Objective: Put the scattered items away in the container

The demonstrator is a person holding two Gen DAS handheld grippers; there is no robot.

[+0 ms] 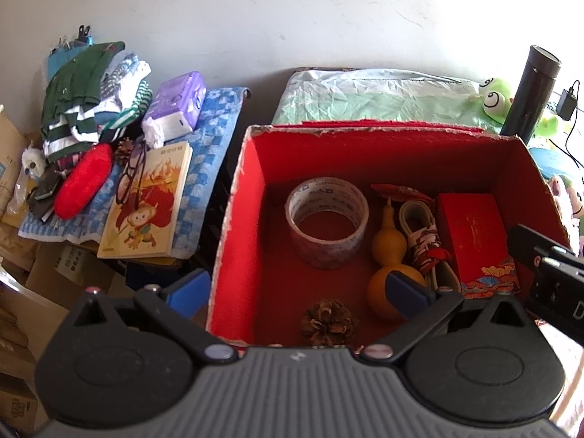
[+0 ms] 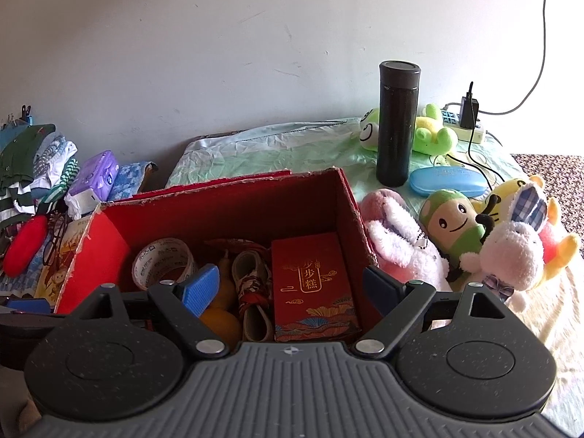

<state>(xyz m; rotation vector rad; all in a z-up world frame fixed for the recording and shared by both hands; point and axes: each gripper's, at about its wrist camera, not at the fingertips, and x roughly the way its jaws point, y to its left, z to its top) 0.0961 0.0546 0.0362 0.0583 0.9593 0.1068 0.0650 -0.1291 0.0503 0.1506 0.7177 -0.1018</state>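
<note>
A red cardboard box (image 1: 241, 219) stands open, also in the right wrist view (image 2: 350, 197). Inside lie a tape roll (image 1: 326, 221), an orange gourd (image 1: 388, 244), a pine cone (image 1: 328, 321), a bundled strap (image 1: 427, 241) and a red gift carton (image 1: 472, 233). My left gripper (image 1: 297, 292) is open and empty over the box's near left corner. My right gripper (image 2: 292, 286) is open and empty over the box's near edge. Left of the box lie a second pine cone (image 1: 125, 149), glasses (image 1: 131, 175), a picture book (image 1: 146, 211) and a red case (image 1: 83, 186).
A clothes pile (image 1: 80, 102) and a purple tissue pack (image 1: 179, 102) sit on a blue checked cloth. Right of the box are a black flask (image 2: 398, 124), a blue glasses case (image 2: 447, 180), a pink slipper (image 2: 398, 233), plush toys (image 2: 511, 241) and a power strip (image 2: 467, 124).
</note>
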